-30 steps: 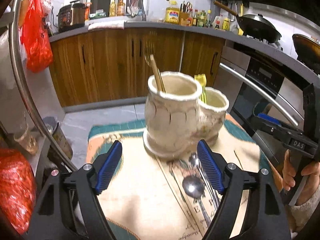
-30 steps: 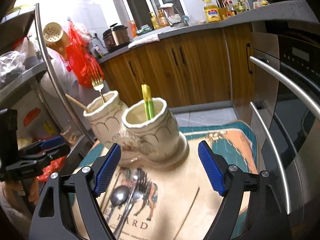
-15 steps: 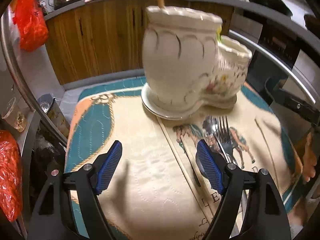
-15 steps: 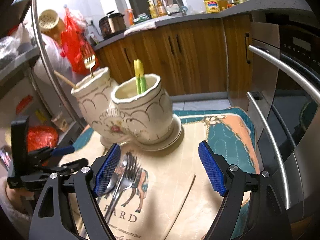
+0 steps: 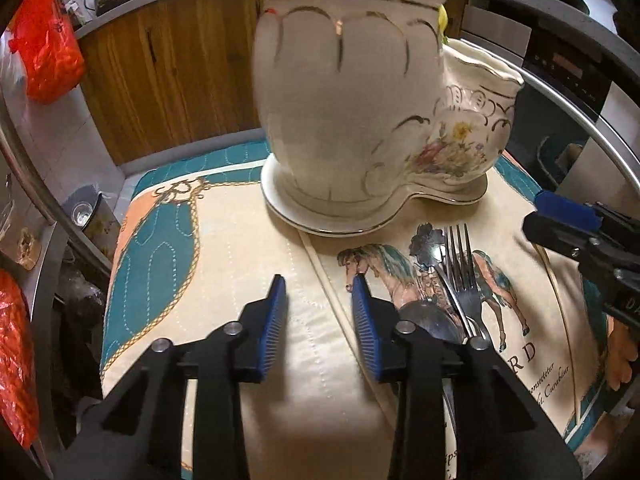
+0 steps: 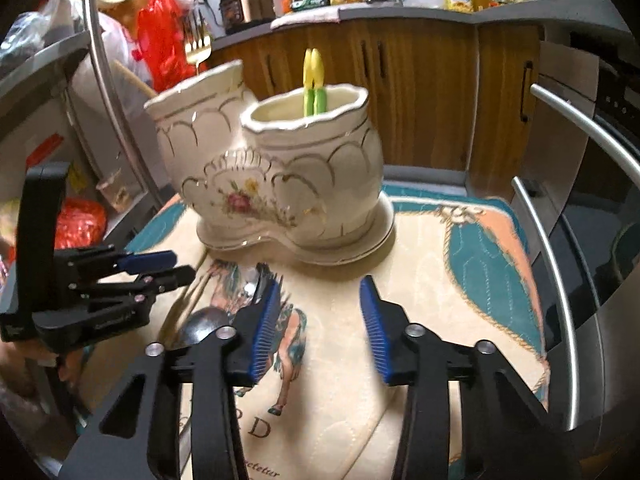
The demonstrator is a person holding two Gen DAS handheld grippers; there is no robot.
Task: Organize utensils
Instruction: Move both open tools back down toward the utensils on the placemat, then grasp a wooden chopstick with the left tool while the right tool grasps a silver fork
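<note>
A cream ceramic two-pot utensil holder [image 5: 360, 112] stands on the horse-print cloth [image 5: 224, 264]; it also shows in the right wrist view [image 6: 288, 184]. Its taller pot holds a gold fork [image 6: 198, 46], the shorter one green-yellow utensils [image 6: 314, 80]. A steel fork [image 5: 460, 268] and spoons [image 5: 428, 322] lie on the cloth in front of it. My left gripper [image 5: 320, 304] is partly open and empty, low over the cloth just left of the spoons. My right gripper [image 6: 320, 312] is open and empty, its left finger beside the loose utensils [image 6: 248, 292].
Wooden cabinets [image 6: 420, 92] and a counter with bottles stand behind. An oven with steel handles [image 6: 560, 320] is at the right. A red bag [image 5: 44, 52] hangs at the left. The cloth-covered surface drops off at its left edge.
Both grippers have moved lower and closer to the holder and the loose utensils. Both sets of jaws have narrowed, the left more than the right.
</note>
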